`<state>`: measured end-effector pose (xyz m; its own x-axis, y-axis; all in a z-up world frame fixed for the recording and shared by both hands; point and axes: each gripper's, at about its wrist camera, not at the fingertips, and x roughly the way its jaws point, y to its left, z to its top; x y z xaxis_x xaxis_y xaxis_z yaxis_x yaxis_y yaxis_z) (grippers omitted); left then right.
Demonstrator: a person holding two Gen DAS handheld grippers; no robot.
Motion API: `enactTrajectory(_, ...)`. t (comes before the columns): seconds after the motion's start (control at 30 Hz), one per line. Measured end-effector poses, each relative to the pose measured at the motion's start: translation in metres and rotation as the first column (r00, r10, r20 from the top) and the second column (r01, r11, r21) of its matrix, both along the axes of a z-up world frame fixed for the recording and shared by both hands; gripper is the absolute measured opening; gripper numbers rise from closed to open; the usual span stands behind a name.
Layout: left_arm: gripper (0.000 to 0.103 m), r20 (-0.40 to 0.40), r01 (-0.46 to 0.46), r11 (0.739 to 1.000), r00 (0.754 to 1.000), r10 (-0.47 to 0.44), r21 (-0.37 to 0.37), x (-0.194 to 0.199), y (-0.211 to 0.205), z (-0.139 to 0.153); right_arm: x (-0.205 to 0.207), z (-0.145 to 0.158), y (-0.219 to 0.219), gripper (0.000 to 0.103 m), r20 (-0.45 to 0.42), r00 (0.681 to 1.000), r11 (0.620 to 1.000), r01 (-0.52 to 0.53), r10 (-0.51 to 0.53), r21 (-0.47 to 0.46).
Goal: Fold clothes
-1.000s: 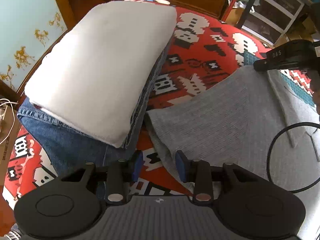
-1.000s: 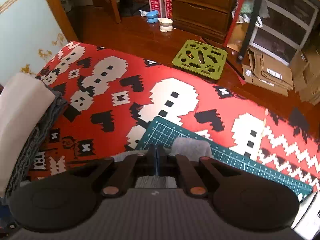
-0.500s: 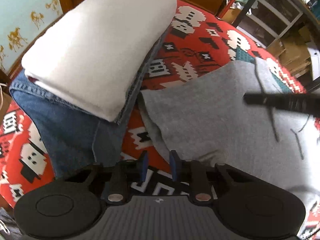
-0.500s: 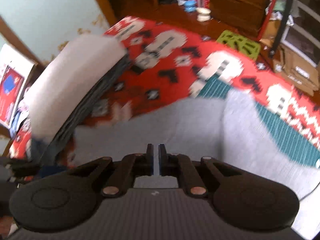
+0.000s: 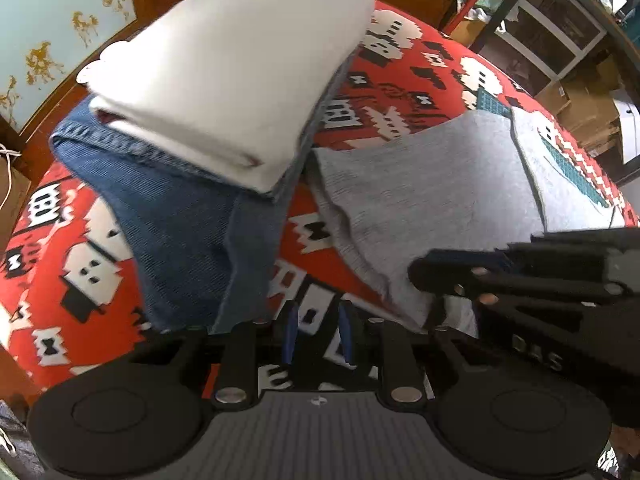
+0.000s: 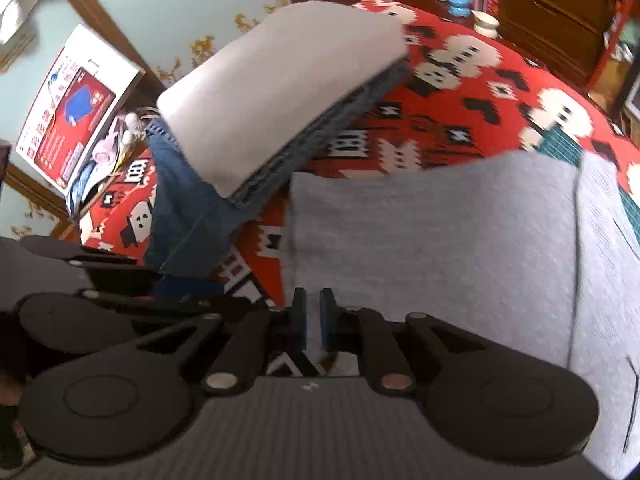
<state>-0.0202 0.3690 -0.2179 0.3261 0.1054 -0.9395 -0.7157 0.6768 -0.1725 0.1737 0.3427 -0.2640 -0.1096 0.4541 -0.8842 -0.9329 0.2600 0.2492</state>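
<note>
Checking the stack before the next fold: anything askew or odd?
The folded jeans stick out from under the white folded garment at an angle, not squared to the stack. A green cutting mat lies partly under the grey garment. Nothing looks spilled or damaged.

Lived-in home rm w/ dark wooden chest of drawers (image 6: 560, 4), flattened cardboard boxes (image 5: 580, 96), red patterned woven cloth (image 5: 420, 64) & stacked laundry.

Letters "DAS" on the black body of the right claw (image 5: 424, 276), box print too blurred to read
</note>
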Motion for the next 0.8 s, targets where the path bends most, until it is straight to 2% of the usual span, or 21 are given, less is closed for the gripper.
enactTrajectory(0.13, 0.022, 0.015, -0.018, 1.0, 1.0, 0.018, -0.013, -0.013, 0.004, 0.001, -0.014, -0.002, 0.009, 0.02, 0.068, 0.997, 0.999, -0.042, 0.044, -0.017)
enactTrajectory(0.3, 0.019, 0.038, -0.019, 1.0, 0.999, 0.02, -0.02, -0.019, 0.005, 0.002, -0.021, -0.009, 0.016, 0.02, 0.116, 0.991, 0.997, -0.058, 0.065, -0.059)
enactTrajectory(0.4, 0.019, 0.055, -0.024, 0.999, 0.998, 0.026, -0.029, -0.02, 0.005, 0.002, -0.019, -0.014, 0.016, 0.002, 0.122, 0.991, 0.995, -0.042, 0.052, -0.085)
enactTrajectory(0.5, 0.019, 0.083, -0.024, 0.999, 0.996, 0.027, -0.037, -0.021, 0.005, 0.003, -0.014, -0.01, 0.013, 0.002, 0.08, 0.997, 0.998, -0.018, 0.024, -0.068)
enactTrajectory(0.6, 0.019, 0.103, -0.041, 0.999, 0.994, 0.045, -0.035, -0.024, 0.006, 0.005, -0.02, -0.008, 0.014, 0.001, 0.054, 0.997, 0.998, -0.047, 0.049, -0.05)
enactTrajectory(0.8, 0.017, 0.105, -0.061, 0.997, 0.992, 0.066, -0.046, -0.03, 0.011, 0.005, -0.023, -0.017, 0.019, 0.002, 0.021, 0.998, 0.995, -0.052, 0.054, -0.084)
